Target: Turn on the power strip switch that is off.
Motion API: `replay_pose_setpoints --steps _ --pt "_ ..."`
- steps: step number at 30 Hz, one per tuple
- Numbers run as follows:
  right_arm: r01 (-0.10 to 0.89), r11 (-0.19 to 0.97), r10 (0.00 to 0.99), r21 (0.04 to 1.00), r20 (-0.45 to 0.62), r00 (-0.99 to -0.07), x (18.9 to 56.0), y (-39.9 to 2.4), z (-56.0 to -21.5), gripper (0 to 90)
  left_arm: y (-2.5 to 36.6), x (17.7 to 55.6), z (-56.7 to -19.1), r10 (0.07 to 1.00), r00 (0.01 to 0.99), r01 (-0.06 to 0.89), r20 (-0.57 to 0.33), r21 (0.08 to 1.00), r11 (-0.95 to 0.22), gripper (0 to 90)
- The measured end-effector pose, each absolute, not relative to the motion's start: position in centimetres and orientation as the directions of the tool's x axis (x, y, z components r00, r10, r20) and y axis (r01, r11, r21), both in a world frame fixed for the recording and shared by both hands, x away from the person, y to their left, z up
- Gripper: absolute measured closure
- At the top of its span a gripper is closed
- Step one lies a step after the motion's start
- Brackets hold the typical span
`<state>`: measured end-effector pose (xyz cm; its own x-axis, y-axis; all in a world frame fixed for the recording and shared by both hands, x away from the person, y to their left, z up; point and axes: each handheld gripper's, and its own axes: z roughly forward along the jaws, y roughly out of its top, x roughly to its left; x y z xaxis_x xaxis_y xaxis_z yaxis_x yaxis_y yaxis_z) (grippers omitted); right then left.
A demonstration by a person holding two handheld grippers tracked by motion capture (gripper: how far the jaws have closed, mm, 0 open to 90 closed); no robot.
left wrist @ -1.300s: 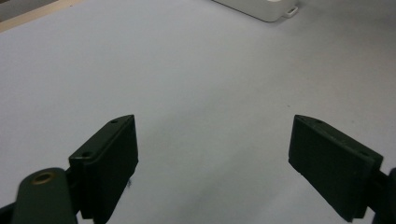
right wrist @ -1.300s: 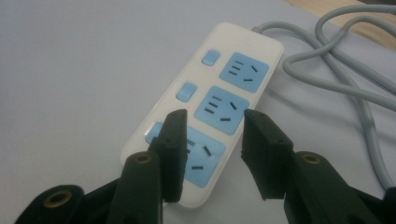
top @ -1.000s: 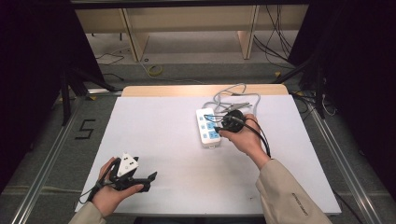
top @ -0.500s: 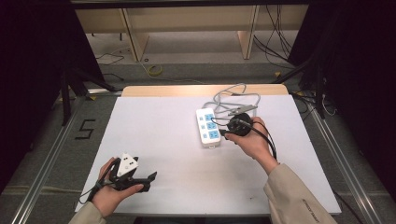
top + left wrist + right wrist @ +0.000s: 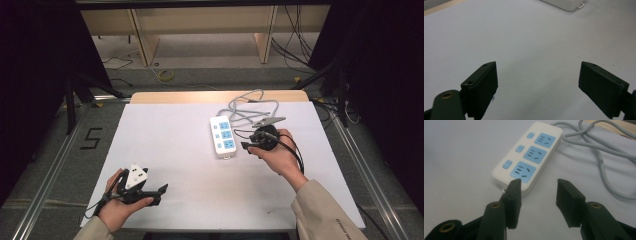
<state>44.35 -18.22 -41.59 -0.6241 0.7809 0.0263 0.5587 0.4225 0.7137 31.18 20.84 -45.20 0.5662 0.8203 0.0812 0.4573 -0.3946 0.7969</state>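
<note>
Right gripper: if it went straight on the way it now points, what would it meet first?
Probably the near end of the white power strip, just beyond the right gripper; its open jaws hold nothing. Depth is hard to judge.

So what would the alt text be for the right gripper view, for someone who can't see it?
A white power strip with three blue sockets and three small blue switches lies on a white table, its grey cable looping off to the right. In the foreground the right tongs stand open with nothing between them, pointing at the strip's near end.
</note>
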Motion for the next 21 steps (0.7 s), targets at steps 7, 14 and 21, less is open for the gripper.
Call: replay_pose_setpoints --steps 7,14,21 --pt "0.554 0.427 0.78 0.715 0.02 -0.626 43.4 -19.2 -42.0 53.0 20.8 31.2 -45.2 0.821 0.566 0.459 0.079 0.797 -0.393 15.4" --pt "0.55 0.413 0.781 0.726 0.028 -0.624 42.4 -20.1 -42.0 51.0 20.8 31.2 -45.2 0.821 0.565 0.46 0.079 0.796 -0.393 15.4" --pt "0.543 0.4 0.784 0.739 0.031 -0.62 41.3 -21.0 -42.0 49.8 20.8 31.2 -45.2 0.822 0.564 0.459 0.079 0.797 -0.392 15.4"
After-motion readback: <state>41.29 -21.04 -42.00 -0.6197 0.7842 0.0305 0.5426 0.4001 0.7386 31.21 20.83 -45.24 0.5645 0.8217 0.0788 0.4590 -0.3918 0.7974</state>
